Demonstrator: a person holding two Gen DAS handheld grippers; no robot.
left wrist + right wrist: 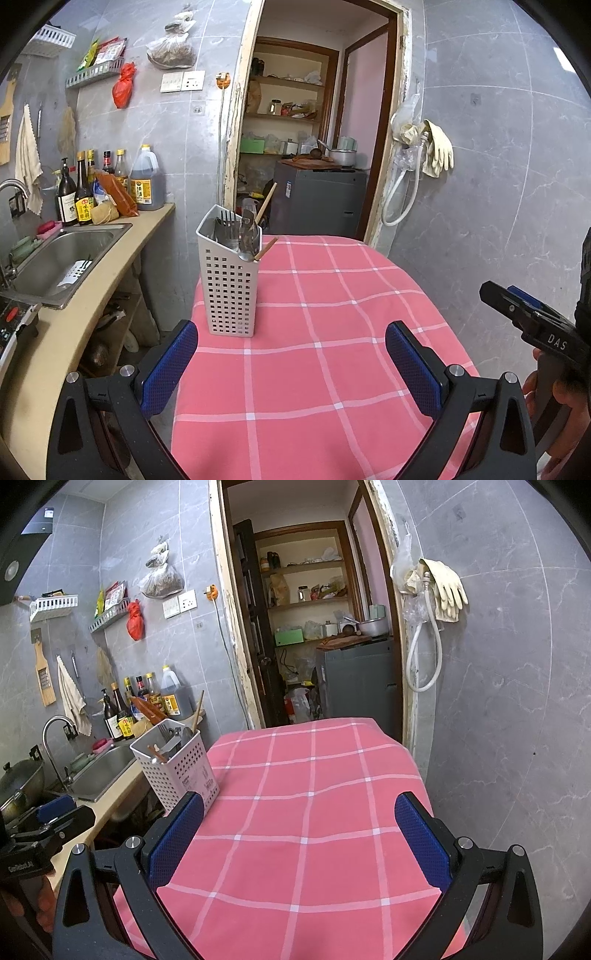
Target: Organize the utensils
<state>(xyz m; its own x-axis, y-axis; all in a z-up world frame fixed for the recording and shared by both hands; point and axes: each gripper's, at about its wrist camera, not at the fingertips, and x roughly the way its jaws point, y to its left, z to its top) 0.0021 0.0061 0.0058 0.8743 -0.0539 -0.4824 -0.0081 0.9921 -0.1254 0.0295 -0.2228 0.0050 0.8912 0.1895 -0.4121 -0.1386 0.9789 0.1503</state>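
A white perforated utensil caddy (229,284) stands upright near the left edge of the table with the pink checked cloth (332,332). It holds forks, a metal spoon and wooden chopsticks (266,248). It also shows in the right wrist view (177,766). My left gripper (291,362) is open and empty, above the cloth, just short of the caddy. My right gripper (299,834) is open and empty over the cloth, with the caddy to its left. The right gripper also shows at the right edge of the left wrist view (517,306).
A steel sink (62,258) and a beige counter with sauce bottles (107,184) lie left of the table. A doorway behind the table opens onto shelves and a grey appliance (321,195). Gloves and a hose (439,590) hang on the tiled wall at right.
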